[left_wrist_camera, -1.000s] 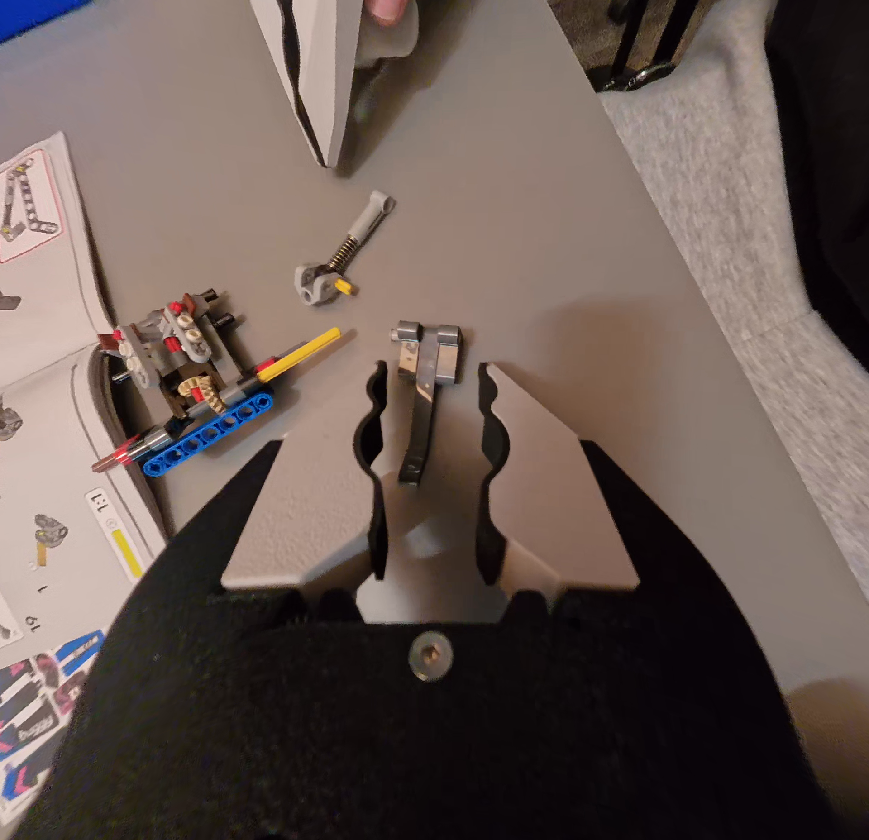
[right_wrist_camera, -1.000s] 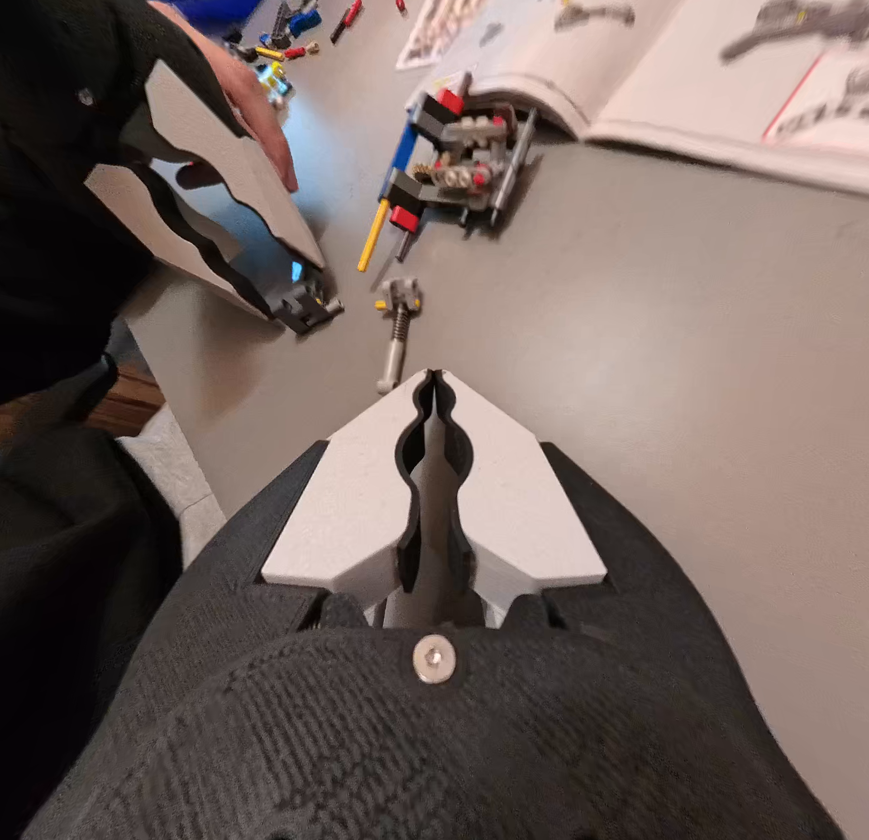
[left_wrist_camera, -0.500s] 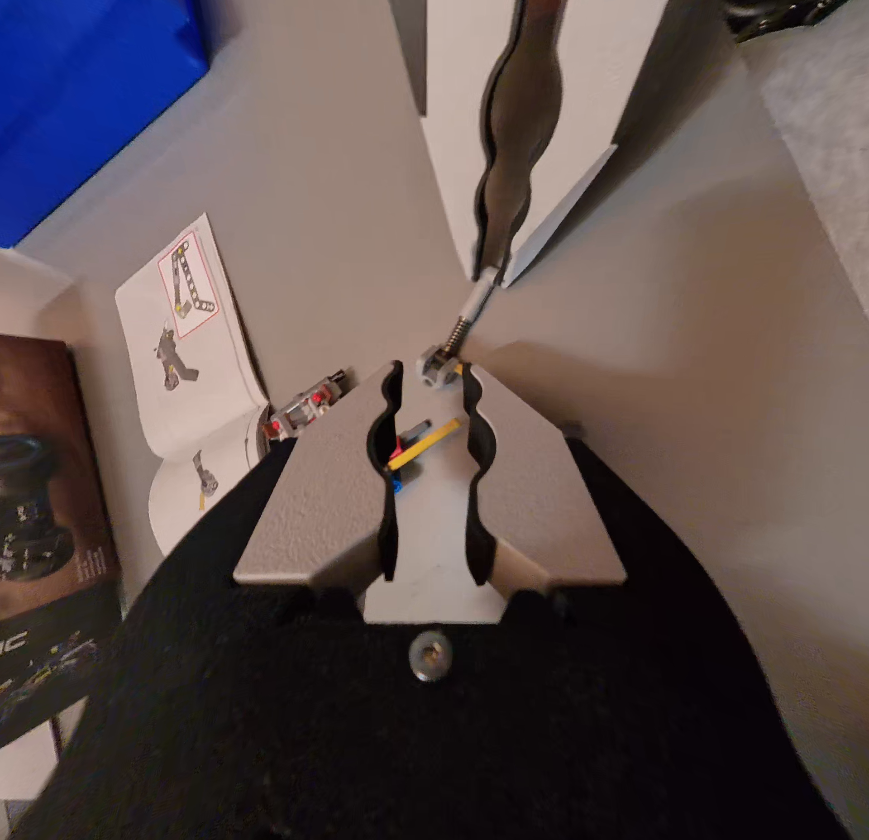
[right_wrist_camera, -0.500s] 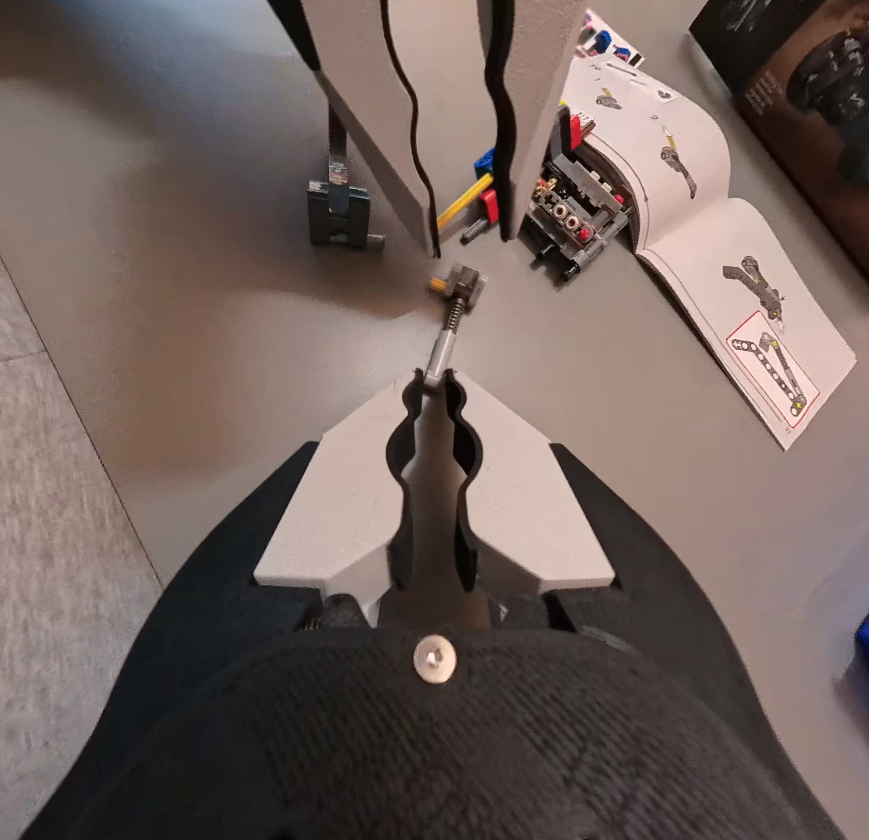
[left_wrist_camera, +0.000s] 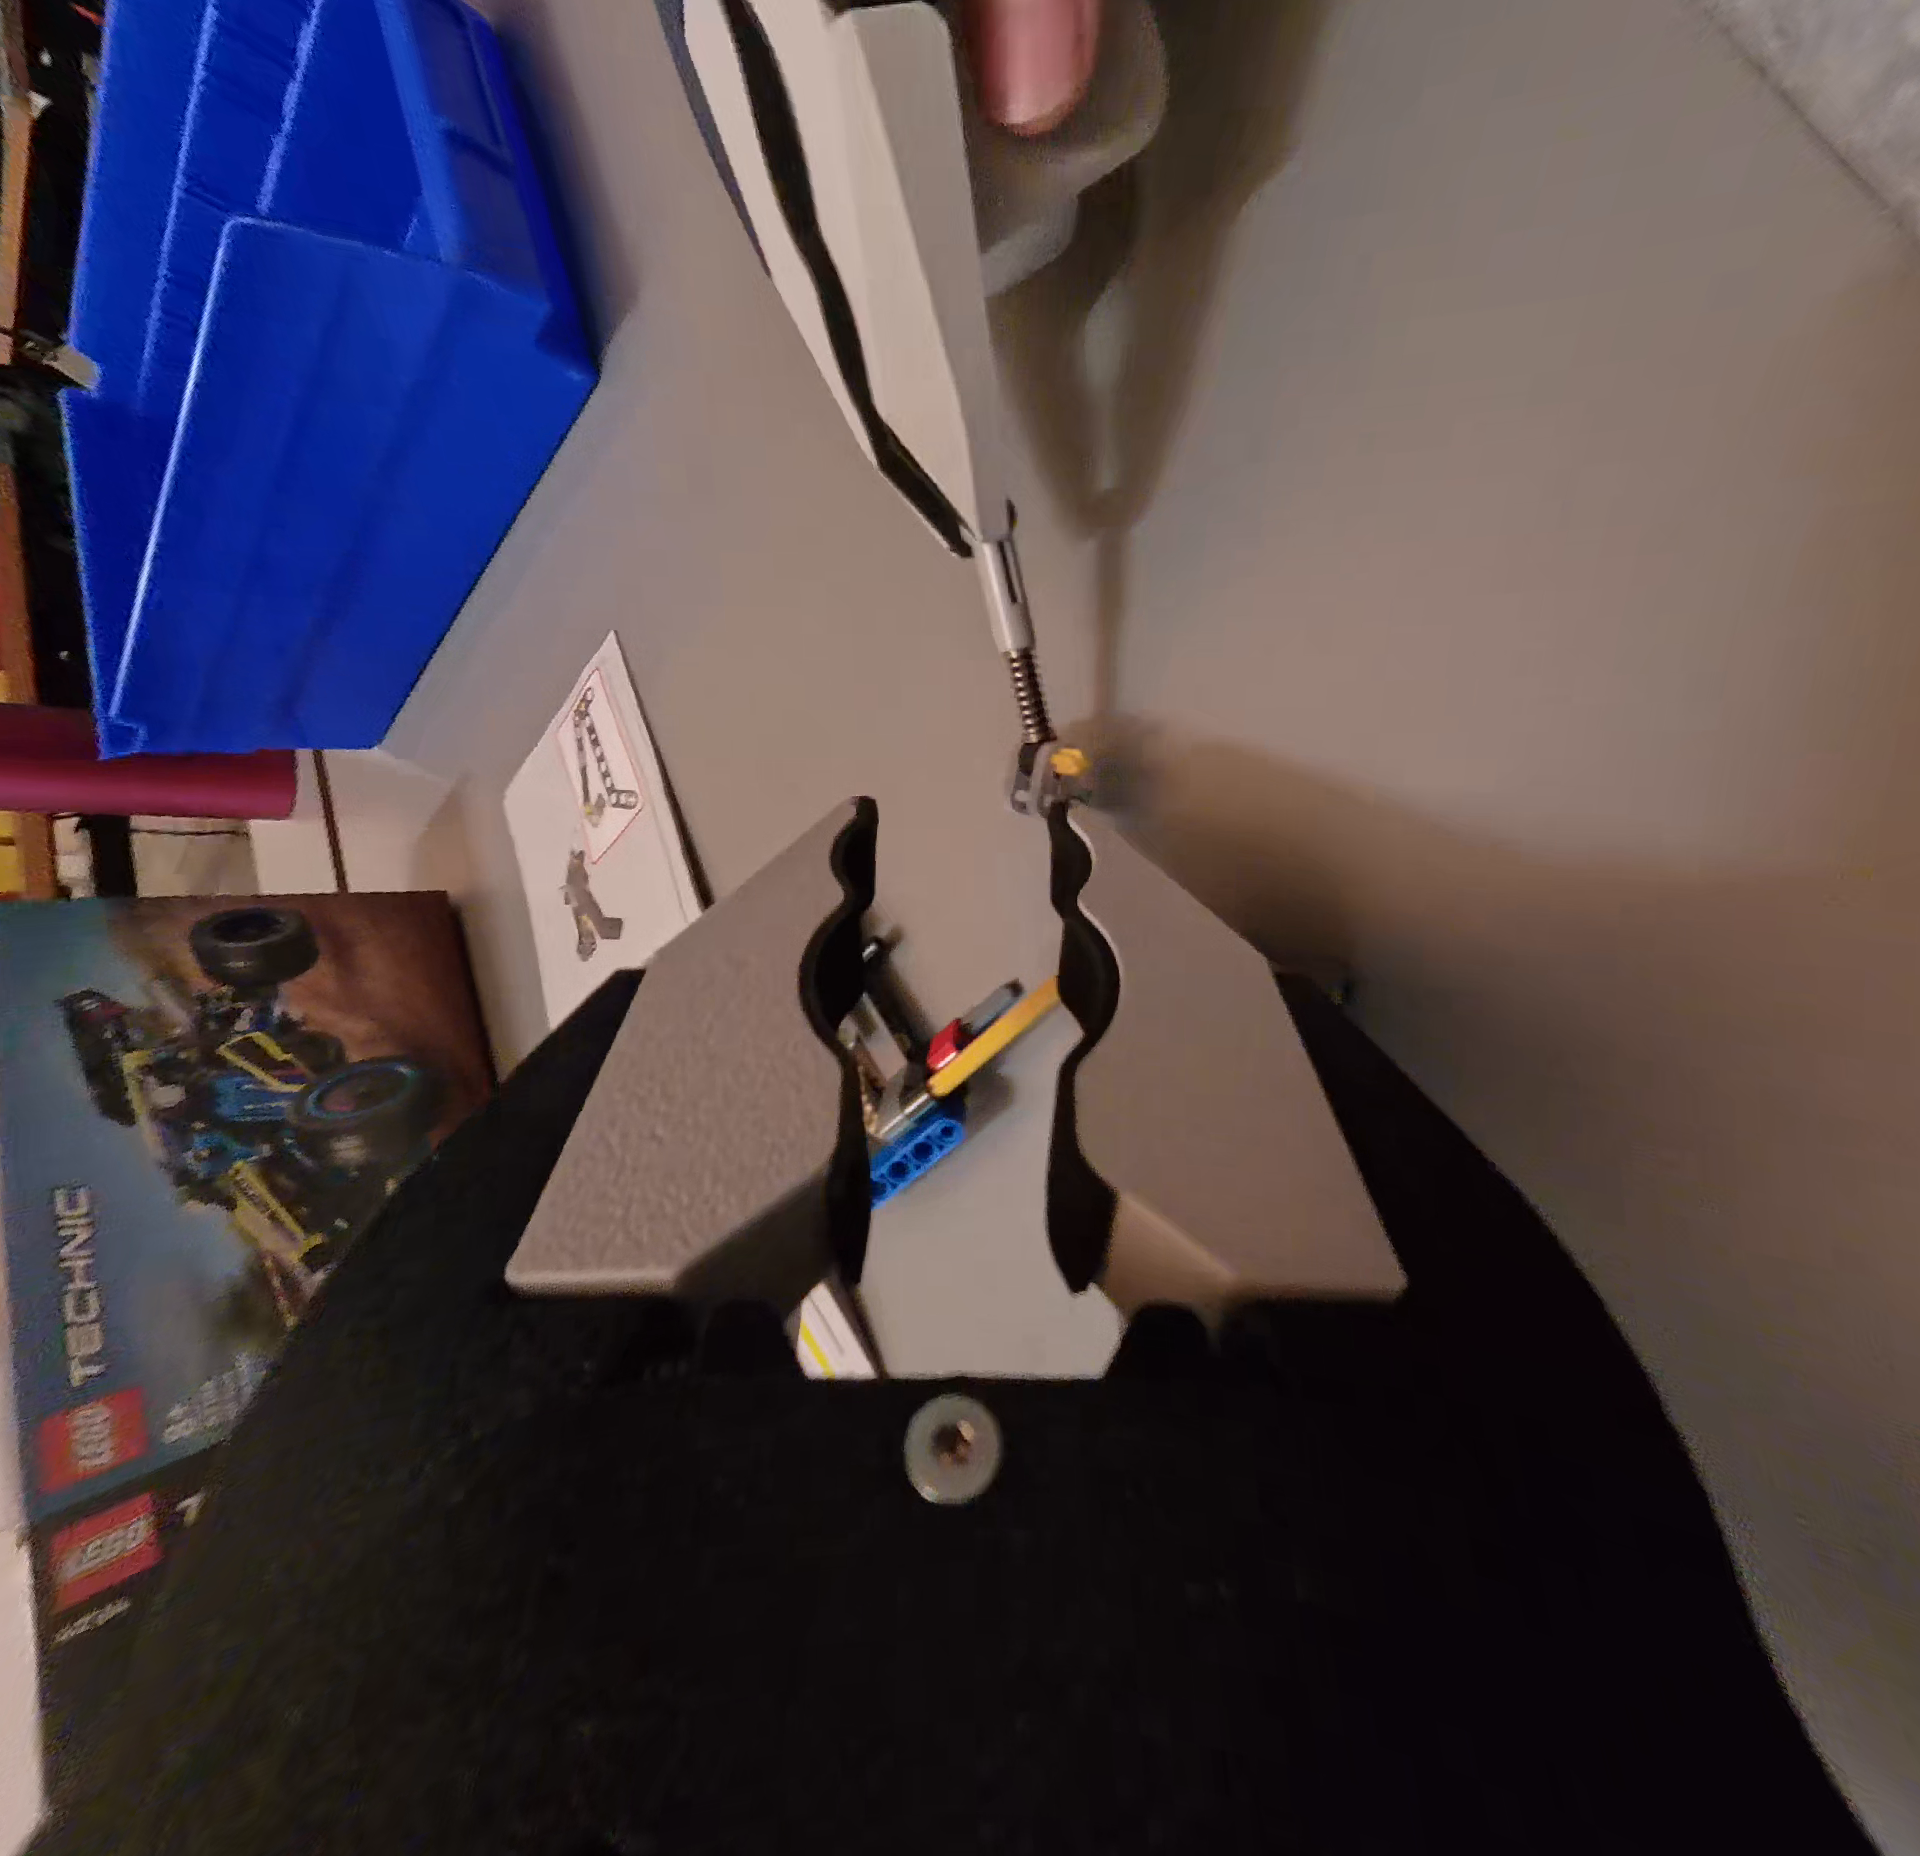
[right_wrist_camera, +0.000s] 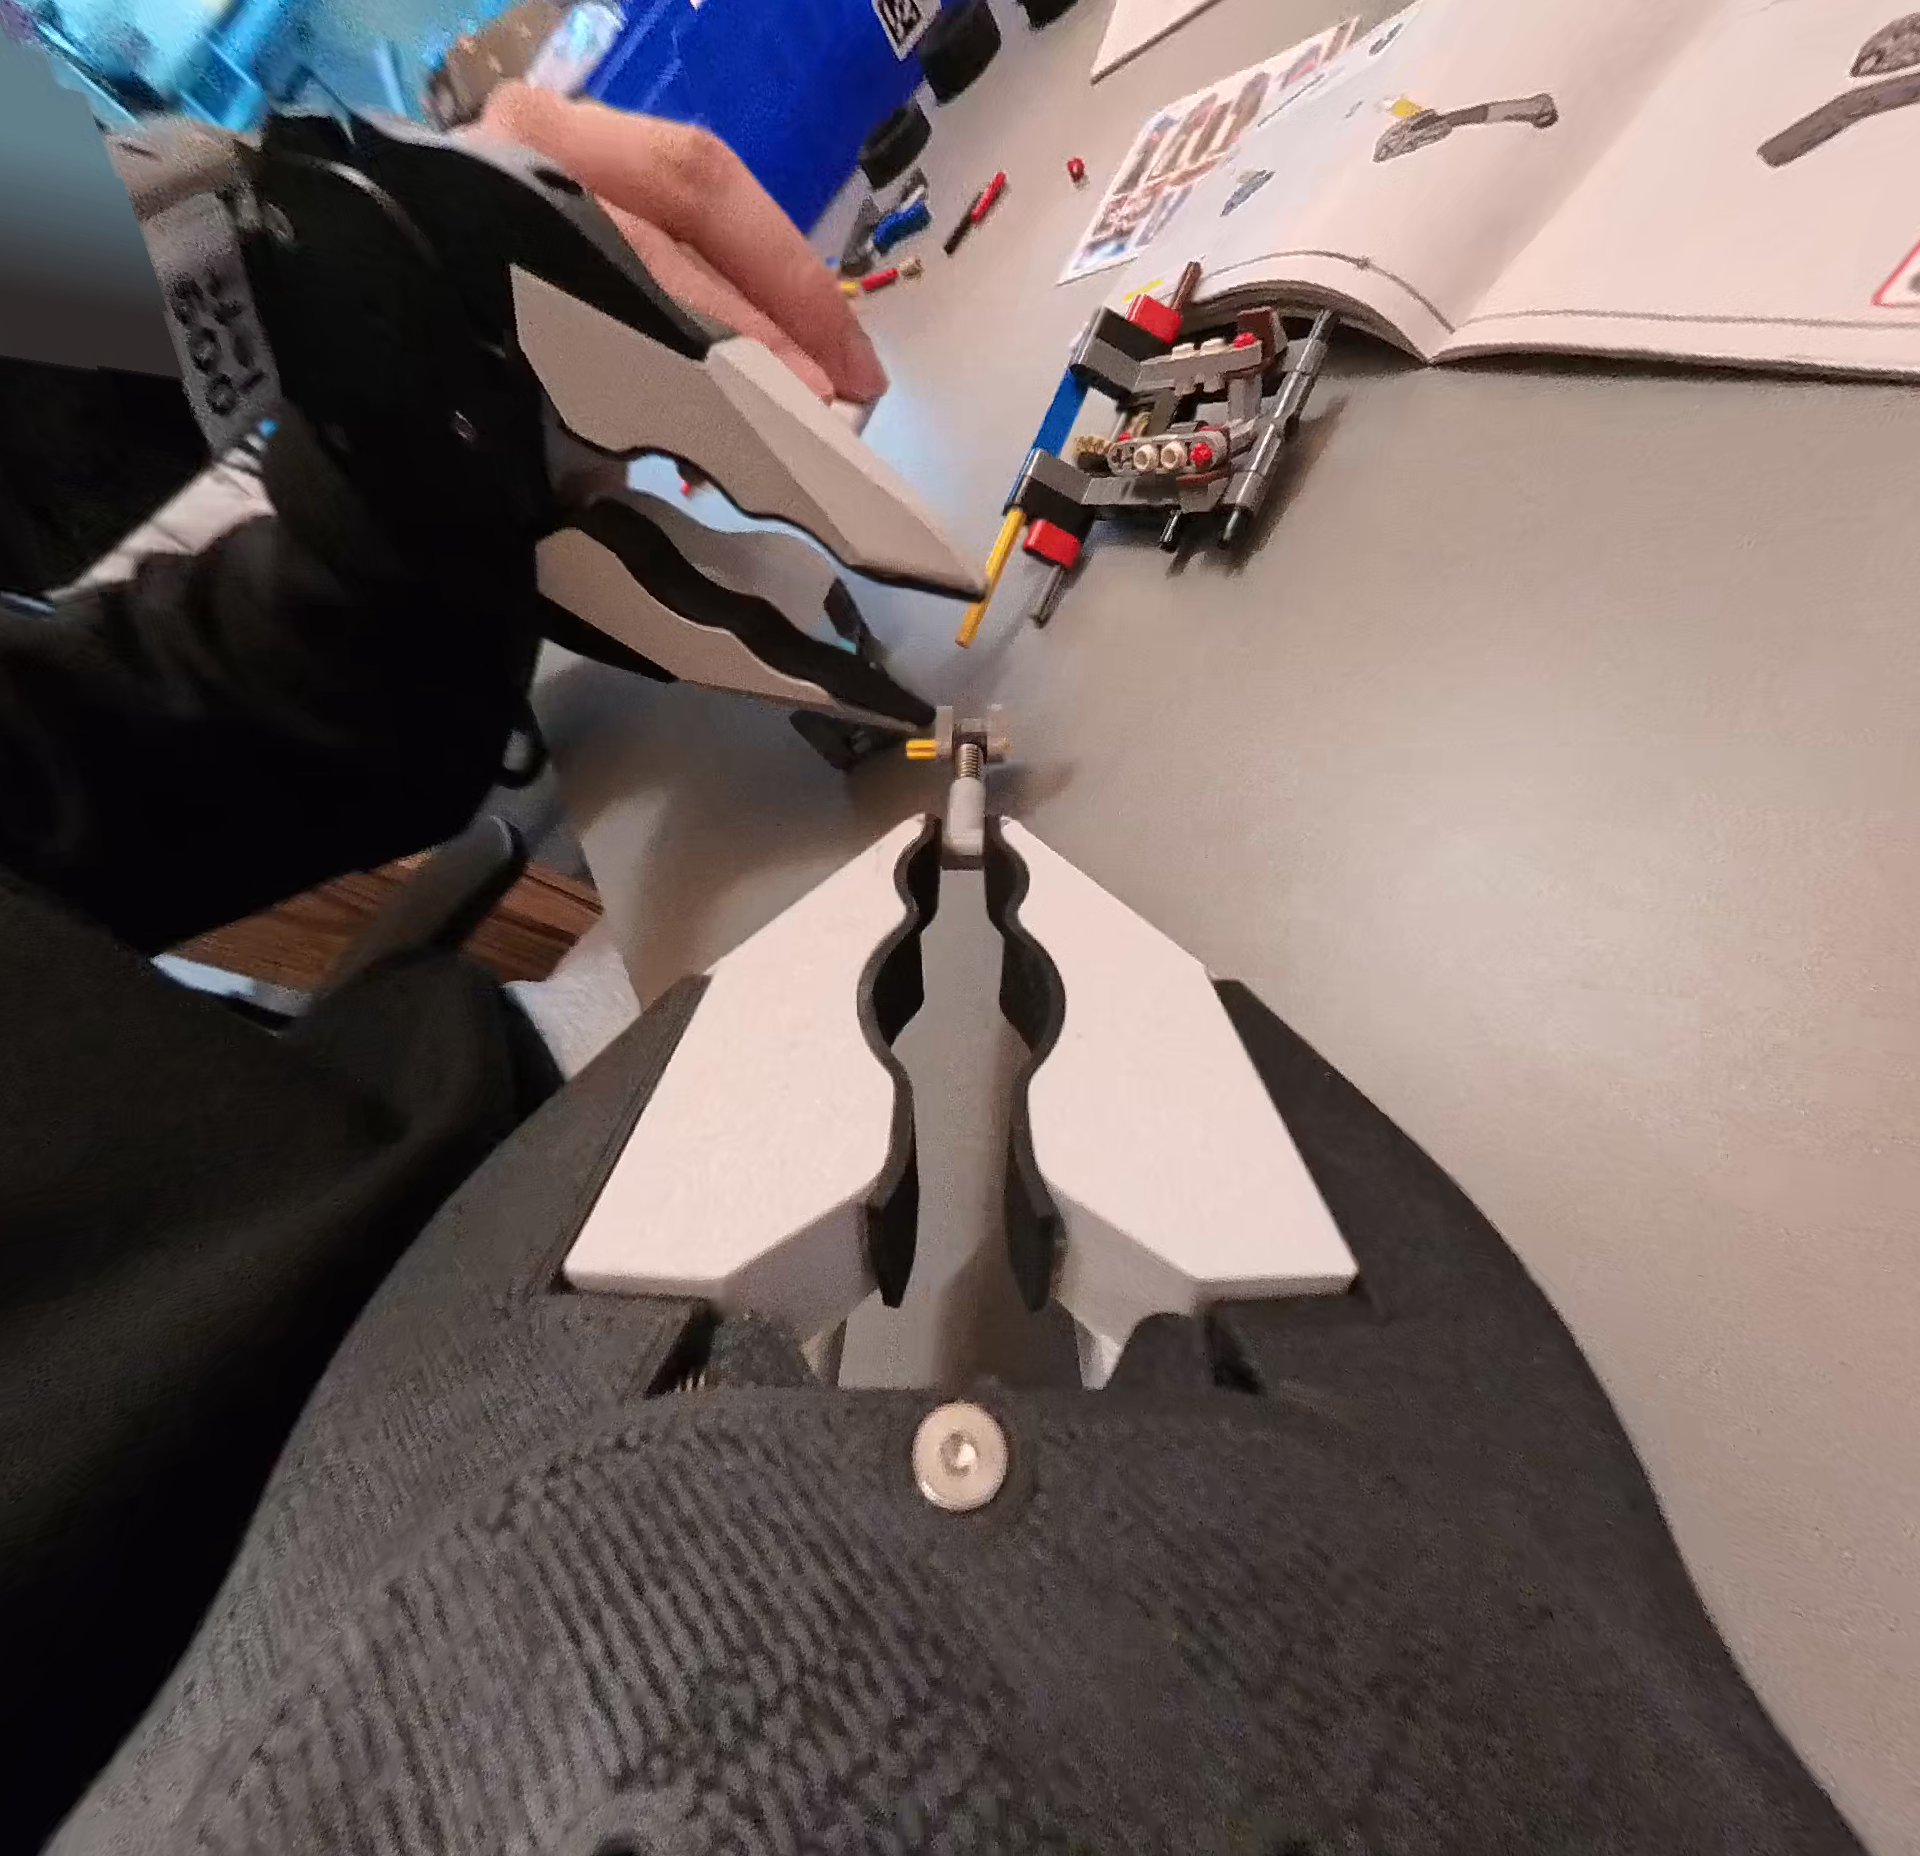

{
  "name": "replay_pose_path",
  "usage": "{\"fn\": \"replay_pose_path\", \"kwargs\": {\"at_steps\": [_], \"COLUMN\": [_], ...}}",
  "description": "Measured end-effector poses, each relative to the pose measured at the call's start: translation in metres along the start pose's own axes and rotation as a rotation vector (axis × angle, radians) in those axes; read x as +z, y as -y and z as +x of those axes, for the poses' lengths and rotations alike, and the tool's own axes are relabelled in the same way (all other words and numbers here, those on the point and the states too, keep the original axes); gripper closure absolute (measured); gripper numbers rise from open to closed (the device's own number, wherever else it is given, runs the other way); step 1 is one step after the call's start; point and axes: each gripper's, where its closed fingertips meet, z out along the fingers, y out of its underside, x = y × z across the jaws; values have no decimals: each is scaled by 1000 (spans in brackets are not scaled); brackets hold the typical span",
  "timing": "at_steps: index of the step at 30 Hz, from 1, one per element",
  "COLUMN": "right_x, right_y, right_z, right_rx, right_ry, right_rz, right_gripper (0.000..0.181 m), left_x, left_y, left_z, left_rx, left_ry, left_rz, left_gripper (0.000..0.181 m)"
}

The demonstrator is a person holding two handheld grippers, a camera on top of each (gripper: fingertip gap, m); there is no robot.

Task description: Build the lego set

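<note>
Right gripper (right_wrist_camera: 964, 827) pinches the shock absorber (right_wrist_camera: 966, 783); left gripper (left_wrist_camera: 961, 819), fingers spread, touches its yellow-pinned end above the worktop (right_wrist_camera: 1507, 767).

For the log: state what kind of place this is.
Probably a hobby or work table indoors: a grey tabletop with an open instruction booklet, blue storage bins and the set's box.

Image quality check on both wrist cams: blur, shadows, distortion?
Left wrist view: motion-smeared, soft blue bin, broad shadow on the table. Right wrist view: shock absorber in right gripper fairly sharp, edges blurred, fisheye bends the instruction booklet.
</note>
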Motion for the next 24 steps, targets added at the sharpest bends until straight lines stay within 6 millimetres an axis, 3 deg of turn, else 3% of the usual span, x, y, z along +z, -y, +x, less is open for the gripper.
{"fn": "replay_pose_path", "kwargs": {"at_steps": [1, 3, 6, 9, 13, 16, 20, 24], "right_x": [-2, -4, -5, -8, -12, -22, -21, -15], "right_y": [1, -1, 6, 12, 7, 8, 1, -5], "right_z": [1, 5, -4, -13, -13, -23, -24, -24], "right_rx": [15, 31, 68, 94, 27, -192, -568, -855], "right_ry": [5, -1, 68, 134, 126, 108, -53, -161], "right_rz": [19, 20, 74, 109, 99, 103, 32, -12], "right_gripper": [175, 175, 175, 175, 172, 163, 149, 157], "left_x": [0, 1, 4, 5, -1, -6, -12, -9], "left_y": [-1, -2, 6, 11, 19, 19, 31, 40], "left_z": [4, 8, 5, 4, 16, 27, 36, 33], "left_rx": [-11, -19, -35, -59, -239, -425, -656, -810], "left_ry": [-27, -50, -40, -54, -224, -423, -676, -764], "left_rz": [-3, -11, 5, 28, 110, 87, 70, 91], "left_gripper": [150, 147, 148, 164, 166, 166, 166, 166]}}
